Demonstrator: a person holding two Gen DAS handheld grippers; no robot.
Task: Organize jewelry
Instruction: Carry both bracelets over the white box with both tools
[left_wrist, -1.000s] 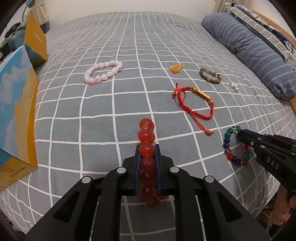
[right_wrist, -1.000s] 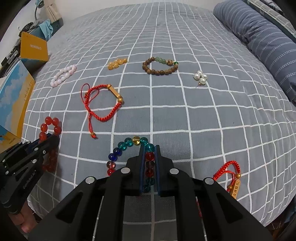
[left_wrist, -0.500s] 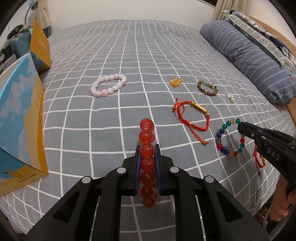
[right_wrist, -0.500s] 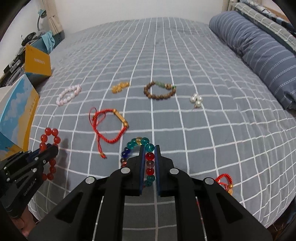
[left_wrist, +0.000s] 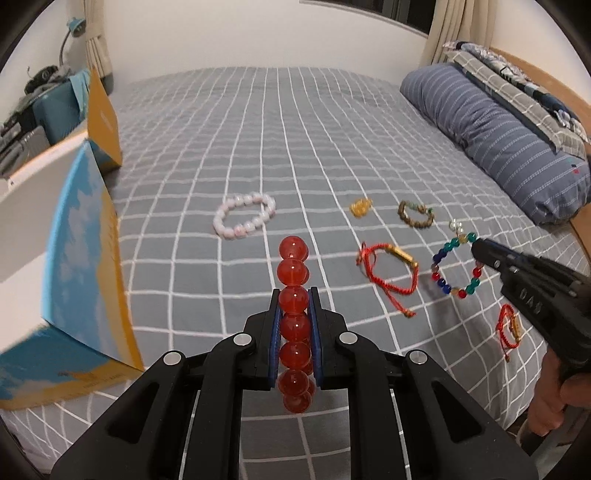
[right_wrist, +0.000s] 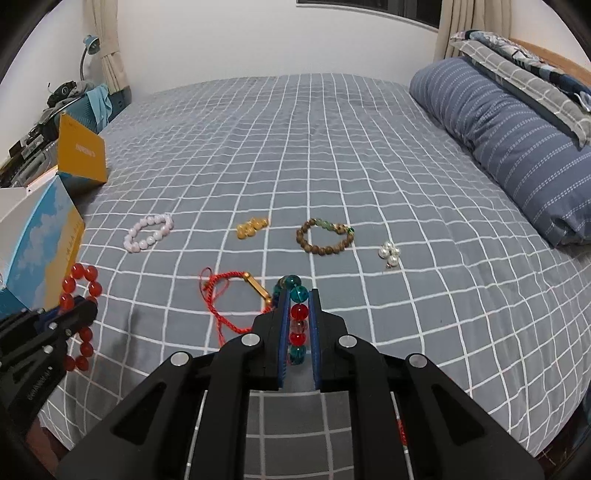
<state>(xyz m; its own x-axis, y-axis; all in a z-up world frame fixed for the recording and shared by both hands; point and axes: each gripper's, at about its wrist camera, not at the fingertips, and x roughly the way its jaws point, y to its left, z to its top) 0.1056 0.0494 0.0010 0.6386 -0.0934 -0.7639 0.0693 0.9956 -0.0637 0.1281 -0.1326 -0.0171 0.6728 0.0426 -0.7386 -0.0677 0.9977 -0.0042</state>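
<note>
My left gripper (left_wrist: 295, 292) is shut on a bracelet of big red beads (left_wrist: 293, 274), held edge-on above the grey checked bed (left_wrist: 258, 155). To its right, my right gripper (left_wrist: 479, 246) is shut on a multicolour glass-bead bracelet (left_wrist: 440, 259) that hangs as a loop. In the right wrist view the right gripper (right_wrist: 299, 293) pinches those coloured beads (right_wrist: 298, 312), and the left gripper (right_wrist: 86, 306) with the red bracelet (right_wrist: 79, 274) is at the lower left. An open blue and yellow box (left_wrist: 81, 258) stands left of the left gripper.
On the bed lie a pink bead bracelet (right_wrist: 147, 232), an amber piece (right_wrist: 252, 227), a brown wooden bracelet (right_wrist: 325, 236), a pearl cluster (right_wrist: 389, 253) and a red cord bracelet (right_wrist: 229, 291). Another red cord bracelet (left_wrist: 509, 328) lies near the bed's front edge. A striped pillow (right_wrist: 517, 147) is at right.
Both grippers have risen off the bed, each with its bracelet still held. Both views have tilted up, so more of the wall and of the box shows.
</note>
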